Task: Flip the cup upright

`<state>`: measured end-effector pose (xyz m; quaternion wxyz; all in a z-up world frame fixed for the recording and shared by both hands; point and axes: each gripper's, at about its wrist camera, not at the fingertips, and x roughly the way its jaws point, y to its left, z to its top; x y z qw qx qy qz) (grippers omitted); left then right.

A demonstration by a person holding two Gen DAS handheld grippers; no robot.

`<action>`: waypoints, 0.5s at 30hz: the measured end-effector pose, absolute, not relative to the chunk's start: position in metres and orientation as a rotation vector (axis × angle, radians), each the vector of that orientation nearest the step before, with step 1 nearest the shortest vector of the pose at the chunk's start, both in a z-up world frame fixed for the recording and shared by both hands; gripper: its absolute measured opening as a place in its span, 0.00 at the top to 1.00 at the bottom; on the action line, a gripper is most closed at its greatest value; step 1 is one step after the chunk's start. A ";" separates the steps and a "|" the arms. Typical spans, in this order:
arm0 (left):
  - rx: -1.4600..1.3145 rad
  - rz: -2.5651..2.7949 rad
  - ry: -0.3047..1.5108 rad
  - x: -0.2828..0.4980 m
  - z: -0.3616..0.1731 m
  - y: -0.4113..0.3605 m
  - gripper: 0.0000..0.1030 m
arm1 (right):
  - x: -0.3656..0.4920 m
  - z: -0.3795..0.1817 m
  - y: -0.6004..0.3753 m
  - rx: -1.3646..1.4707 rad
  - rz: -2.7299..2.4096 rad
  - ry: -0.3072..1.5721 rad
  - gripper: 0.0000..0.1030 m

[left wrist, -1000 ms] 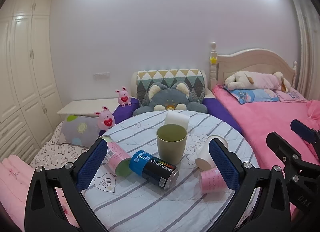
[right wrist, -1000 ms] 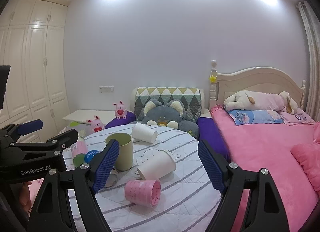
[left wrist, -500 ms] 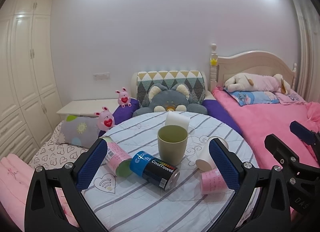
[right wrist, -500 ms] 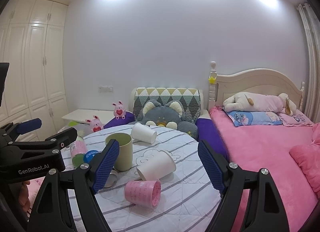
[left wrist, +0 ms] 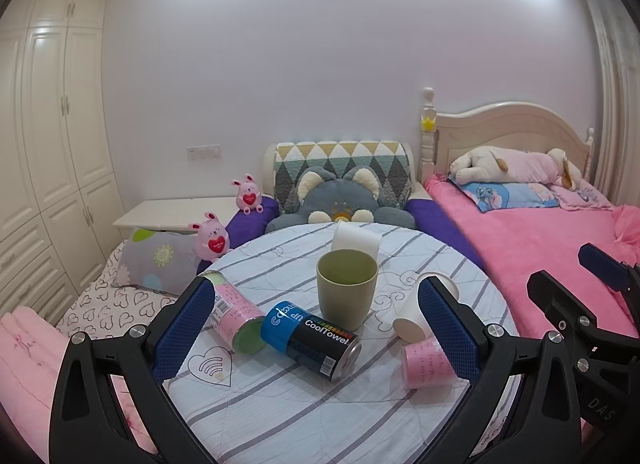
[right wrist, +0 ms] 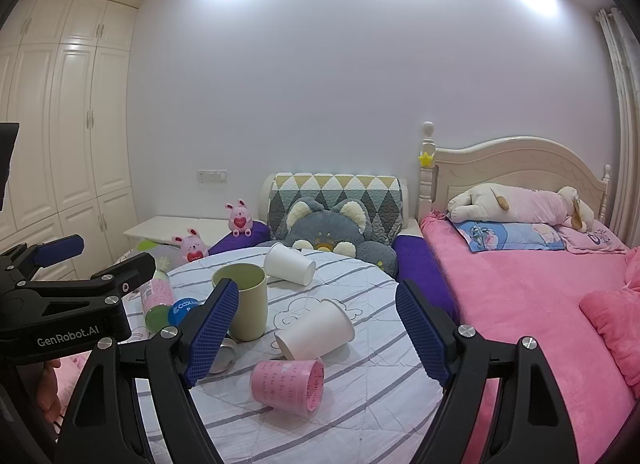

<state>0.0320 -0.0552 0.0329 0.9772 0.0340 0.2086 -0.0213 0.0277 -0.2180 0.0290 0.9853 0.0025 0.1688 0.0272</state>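
Observation:
A round table with a striped cloth point(left wrist: 280, 408) point(right wrist: 372, 396) holds several cups. A green cup point(left wrist: 347, 290) point(right wrist: 245, 306) stands upright in the middle. A pink cup point(right wrist: 289, 387) point(left wrist: 427, 362) lies on its side near the front. A white paper cup point(right wrist: 315, 330) point(left wrist: 416, 316) lies on its side behind it. Another white cup point(right wrist: 289, 263) point(left wrist: 356, 240) lies at the back. My left gripper point(left wrist: 316, 328) is open and empty above the table's near side. My right gripper point(right wrist: 316, 340) is open and empty, above the pink and white cups.
A blue and black CoolTowel can point(left wrist: 310, 334) and a pink can with a green end point(left wrist: 234, 318) lie on the table's left. A pink bed point(right wrist: 532, 296) is at the right. Plush toys and a cushion point(right wrist: 320, 224) sit behind the table. Wardrobes point(right wrist: 60, 136) line the left wall.
Both grippers have risen and drawn back slightly, so the table sits a little lower in both views. No object has moved.

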 end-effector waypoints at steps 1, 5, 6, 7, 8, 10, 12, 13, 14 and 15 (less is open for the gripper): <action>0.070 -0.044 0.420 0.032 0.033 -0.055 0.00 | 0.028 0.029 -0.218 0.005 0.055 0.340 0.20; 0.071 -0.043 0.422 0.033 0.033 -0.055 0.00 | 0.029 0.028 -0.218 0.006 0.058 0.345 0.20; 0.070 -0.042 0.421 0.033 0.033 -0.055 0.00 | 0.030 0.027 -0.218 0.005 0.059 0.346 0.20; 0.070 -0.042 0.422 0.032 0.033 -0.056 0.00 | 0.031 0.027 -0.218 0.004 0.060 0.349 0.20; 0.069 -0.043 0.423 0.032 0.031 -0.055 0.00 | 0.031 0.026 -0.217 0.002 0.061 0.352 0.20; 0.070 -0.042 0.425 0.032 0.030 -0.054 0.00 | 0.032 0.025 -0.217 -0.001 0.062 0.355 0.20; 0.070 -0.043 0.428 0.033 0.029 -0.053 0.00 | 0.033 0.024 -0.216 -0.004 0.062 0.357 0.20; 0.068 -0.044 0.429 0.033 0.027 -0.052 0.00 | 0.033 0.024 -0.215 -0.003 0.062 0.358 0.20; 0.067 -0.046 0.430 0.033 0.027 -0.051 0.00 | 0.033 0.023 -0.215 -0.003 0.063 0.359 0.20; 0.066 -0.046 0.429 0.033 0.027 -0.050 0.00 | 0.033 0.023 -0.215 -0.004 0.063 0.361 0.20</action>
